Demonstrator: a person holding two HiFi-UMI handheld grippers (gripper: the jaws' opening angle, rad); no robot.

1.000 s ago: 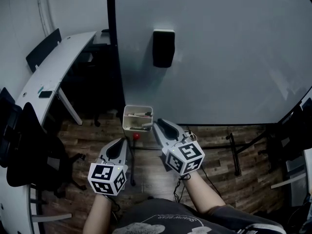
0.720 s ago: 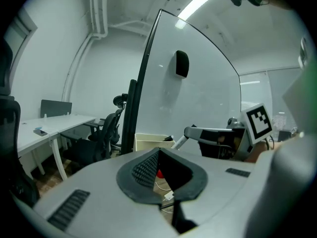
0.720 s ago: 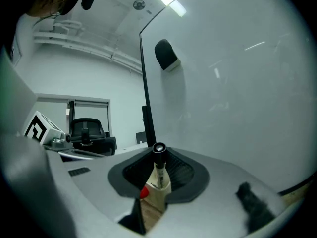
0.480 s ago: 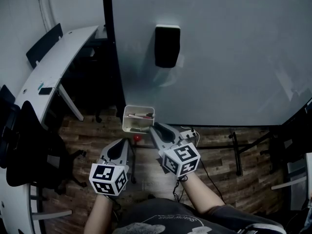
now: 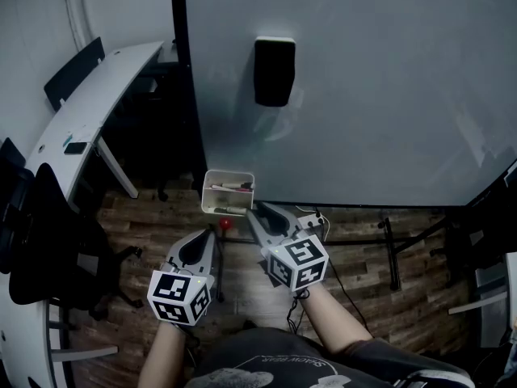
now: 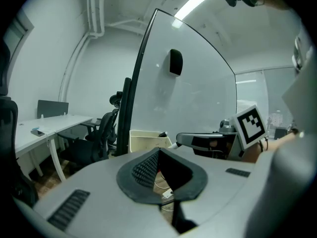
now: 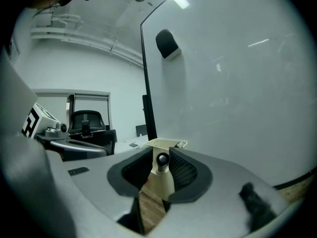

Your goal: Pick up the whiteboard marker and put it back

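Observation:
A whiteboard marker (image 7: 162, 160) sits end-on between the pads of my right gripper (image 7: 162, 151). The pads still touch it while the jaws are opening. In the head view my right gripper (image 5: 253, 211) points its tips at the lower right corner of the cream marker box (image 5: 208, 197) that hangs at the whiteboard's bottom edge. Other markers (image 5: 231, 186) lie inside the box. My left gripper (image 5: 207, 235) hovers left of and below the box, shut and empty. The left gripper view shows its own pads (image 6: 144, 166) meeting, the box (image 6: 143, 140) ahead and the right gripper (image 6: 181, 139) beside it.
A large whiteboard (image 5: 388, 95) on a stand fills the view ahead, with a black eraser (image 5: 273, 71) stuck to it. A red knob (image 5: 225, 224) sits just under the box. A white desk (image 5: 97, 111) and dark office chairs (image 5: 40, 241) stand at the left. The stand's foot (image 5: 389, 253) crosses the wooden floor.
My right gripper has sunk a little and drawn in to the box's lower right corner with the marker. The left gripper has stayed where it was.

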